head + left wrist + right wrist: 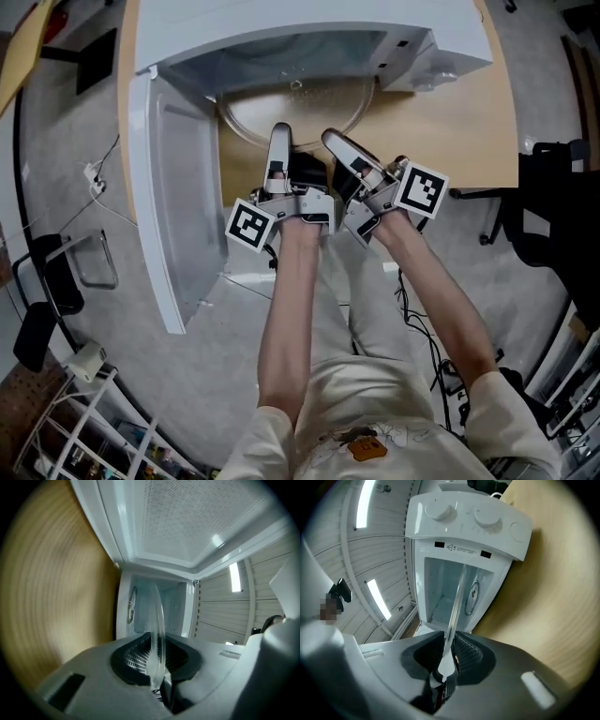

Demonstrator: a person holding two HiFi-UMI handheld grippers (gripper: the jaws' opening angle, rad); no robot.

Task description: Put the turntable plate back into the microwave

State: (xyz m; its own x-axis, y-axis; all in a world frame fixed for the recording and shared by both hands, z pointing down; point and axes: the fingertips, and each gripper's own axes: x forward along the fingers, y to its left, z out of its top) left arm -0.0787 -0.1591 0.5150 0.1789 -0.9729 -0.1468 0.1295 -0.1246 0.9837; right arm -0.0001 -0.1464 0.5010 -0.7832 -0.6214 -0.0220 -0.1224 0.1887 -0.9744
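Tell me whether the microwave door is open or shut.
Open. The door stands swung out to the microwave's left; the bare cavity shows beyond the turntable plate.

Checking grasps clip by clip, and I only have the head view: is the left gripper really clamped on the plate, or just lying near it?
Observer: Clamped. In the left gripper view the plate stands edge-on in the left gripper, jaws closed on its rim.
Operator: And the right?
Observer: Same. The right gripper view shows the rim pinched in the right gripper.
Operator: Anything in the way inside?
Observer: Probably not. The right gripper view looks into the microwave, and I see nothing loose on the visible floor.
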